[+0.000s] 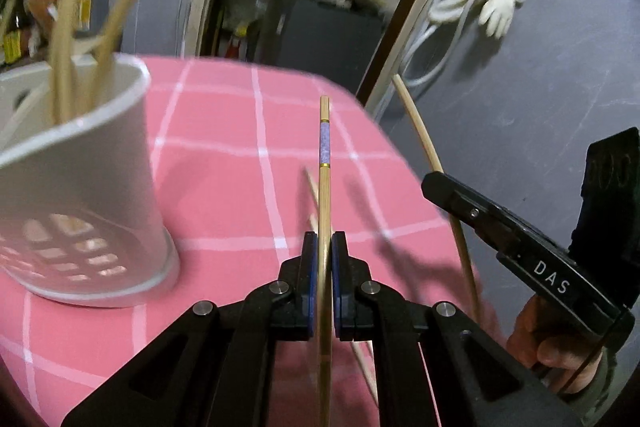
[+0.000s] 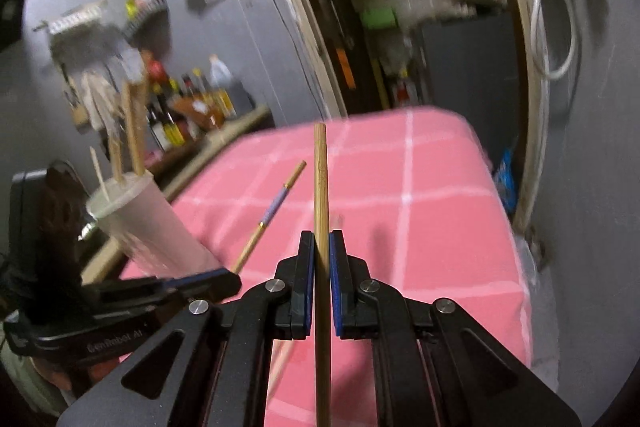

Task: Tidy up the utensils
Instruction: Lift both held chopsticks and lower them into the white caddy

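Note:
My left gripper is shut on a bamboo chopstick with a purple band, held above the pink checked tablecloth. That chopstick also shows in the right wrist view. My right gripper is shut on a plain bamboo chopstick; it shows in the left wrist view at the right, with the right gripper. A white utensil holder with several chopsticks in it stands at the left, also seen in the right wrist view. Another chopstick lies on the cloth beneath.
The table's far and right edges drop off toward a grey wall and an open doorway. A shelf with bottles sits behind the holder. The left gripper body is close at the lower left of the right wrist view.

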Action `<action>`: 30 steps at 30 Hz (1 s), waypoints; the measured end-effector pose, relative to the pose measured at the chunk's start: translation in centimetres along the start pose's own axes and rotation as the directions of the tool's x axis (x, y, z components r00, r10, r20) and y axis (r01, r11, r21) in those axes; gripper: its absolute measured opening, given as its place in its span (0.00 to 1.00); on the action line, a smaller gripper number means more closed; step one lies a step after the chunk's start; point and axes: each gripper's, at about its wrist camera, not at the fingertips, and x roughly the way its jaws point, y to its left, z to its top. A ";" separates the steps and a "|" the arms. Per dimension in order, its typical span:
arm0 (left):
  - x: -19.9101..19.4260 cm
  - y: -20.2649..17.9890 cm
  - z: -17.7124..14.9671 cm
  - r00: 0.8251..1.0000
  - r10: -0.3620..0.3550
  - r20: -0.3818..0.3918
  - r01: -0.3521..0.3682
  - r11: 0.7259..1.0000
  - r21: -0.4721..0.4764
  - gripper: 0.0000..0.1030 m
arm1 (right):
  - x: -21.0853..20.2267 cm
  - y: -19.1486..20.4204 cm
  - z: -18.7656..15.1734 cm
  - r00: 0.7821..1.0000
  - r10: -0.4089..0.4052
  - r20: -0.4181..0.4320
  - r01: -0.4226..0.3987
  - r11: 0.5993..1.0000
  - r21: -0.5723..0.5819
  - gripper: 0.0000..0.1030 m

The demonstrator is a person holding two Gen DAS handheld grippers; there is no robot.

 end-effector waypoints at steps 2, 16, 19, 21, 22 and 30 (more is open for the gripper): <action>-1.3 -0.4 0.0 0.998 -0.002 0.060 0.002 1.000 0.012 0.04 | -0.8 0.9 0.1 0.998 0.006 0.055 -0.005 1.000 -0.014 0.05; -10.6 0.9 2.1 0.897 0.029 0.441 -0.051 0.998 0.039 0.04 | -1.7 7.8 3.4 0.928 0.113 0.356 -0.096 0.993 -0.066 0.05; -12.2 2.7 2.8 0.871 0.049 0.489 -0.070 0.997 0.025 0.04 | -0.9 9.5 4.5 0.906 0.151 0.396 -0.129 0.988 -0.080 0.05; -12.8 3.8 3.2 0.856 0.062 0.513 -0.080 0.997 0.012 0.04 | -0.4 10.6 5.0 0.894 0.176 0.412 -0.153 0.984 -0.087 0.05; -13.4 4.7 3.2 0.849 0.071 0.524 -0.086 0.996 0.005 0.04 | 0.0 11.1 5.4 0.885 0.188 0.425 -0.167 0.982 -0.087 0.05; -15.9 10.5 5.1 0.794 0.139 0.591 -0.118 0.990 -0.075 0.04 | 2.6 13.5 7.9 0.843 0.240 0.482 -0.245 0.968 -0.053 0.05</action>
